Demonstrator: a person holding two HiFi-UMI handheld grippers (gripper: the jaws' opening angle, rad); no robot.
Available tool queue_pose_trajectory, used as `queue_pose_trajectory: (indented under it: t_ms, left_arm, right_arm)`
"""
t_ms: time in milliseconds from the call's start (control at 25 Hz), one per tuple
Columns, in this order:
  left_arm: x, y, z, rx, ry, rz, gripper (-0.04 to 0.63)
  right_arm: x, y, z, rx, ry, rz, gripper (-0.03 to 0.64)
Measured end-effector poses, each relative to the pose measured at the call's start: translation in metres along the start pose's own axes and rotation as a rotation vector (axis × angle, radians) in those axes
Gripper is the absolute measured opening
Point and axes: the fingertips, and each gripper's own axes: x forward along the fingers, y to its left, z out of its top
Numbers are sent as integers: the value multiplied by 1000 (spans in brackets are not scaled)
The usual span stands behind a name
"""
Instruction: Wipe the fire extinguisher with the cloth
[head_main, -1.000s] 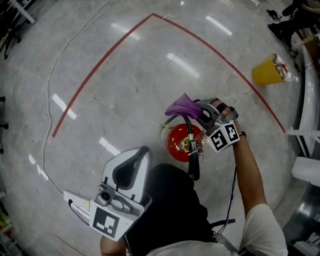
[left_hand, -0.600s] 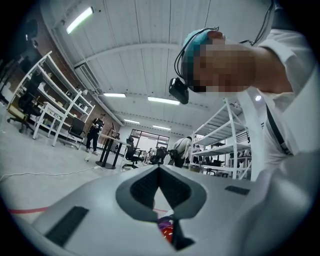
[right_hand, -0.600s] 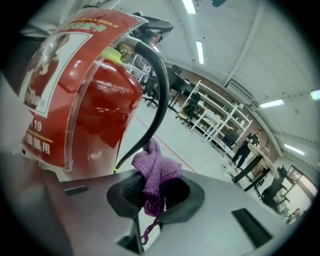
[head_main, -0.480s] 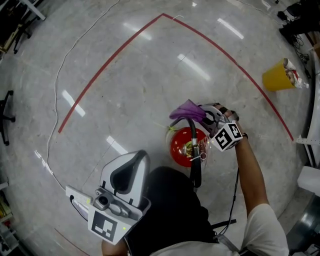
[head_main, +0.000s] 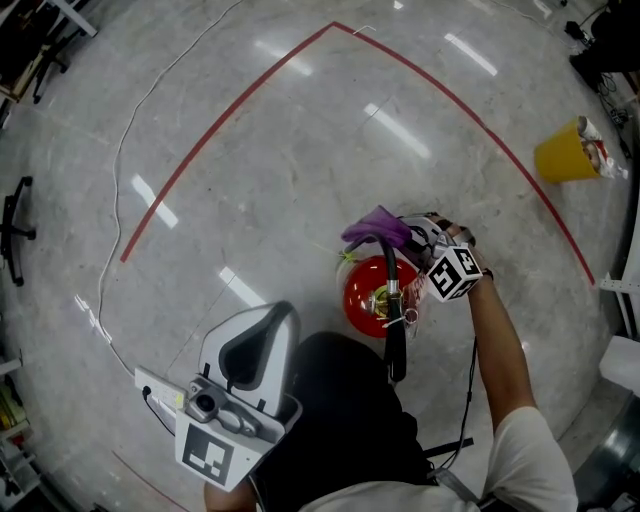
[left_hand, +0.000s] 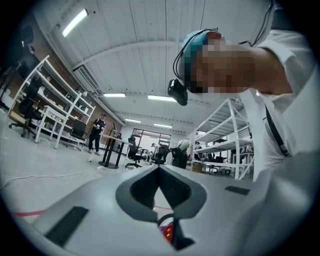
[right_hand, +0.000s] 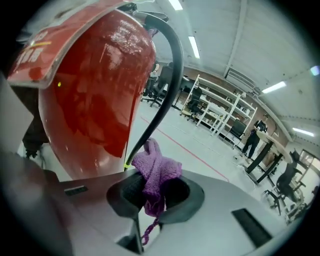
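Note:
A red fire extinguisher (head_main: 372, 292) stands upright on the floor in front of the person, seen from above, with its black hose (head_main: 393, 312) running toward the body. My right gripper (head_main: 408, 235) is shut on a purple cloth (head_main: 376, 226) at the extinguisher's far upper side. In the right gripper view the purple cloth (right_hand: 156, 175) sticks out from the jaws beside the red cylinder (right_hand: 95, 90) and the black hose (right_hand: 162, 85). My left gripper (head_main: 262, 330) hangs near the person's left, away from the extinguisher, jaws together and empty (left_hand: 159, 174).
A red tape line (head_main: 250, 85) bends across the grey polished floor. A white cable (head_main: 120, 200) trails at the left. A yellow bin (head_main: 565, 152) lies at the far right. Shelving, desks, chairs and people stand in the background of both gripper views.
The right gripper and cloth have hardly moved at the extinguisher's top; the head view has shifted slightly. The left gripper has dropped a little lower in the frame.

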Motion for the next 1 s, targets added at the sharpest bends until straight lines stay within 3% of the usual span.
queue_pose_trajectory:
  t_ms: [800, 880, 1000]
  left_arm:
    - [0, 1, -14, -34, 16, -44, 3]
    - [-1, 1, -17, -42, 17, -47, 3]
    - [-2, 1, -20, -50, 17, -60, 3]
  right_arm:
    - [-7, 57, -51, 199, 76, 40, 49]
    - [-13, 61, -54, 255, 69, 11, 49]
    - [-27, 53, -60, 411, 21, -108, 49]
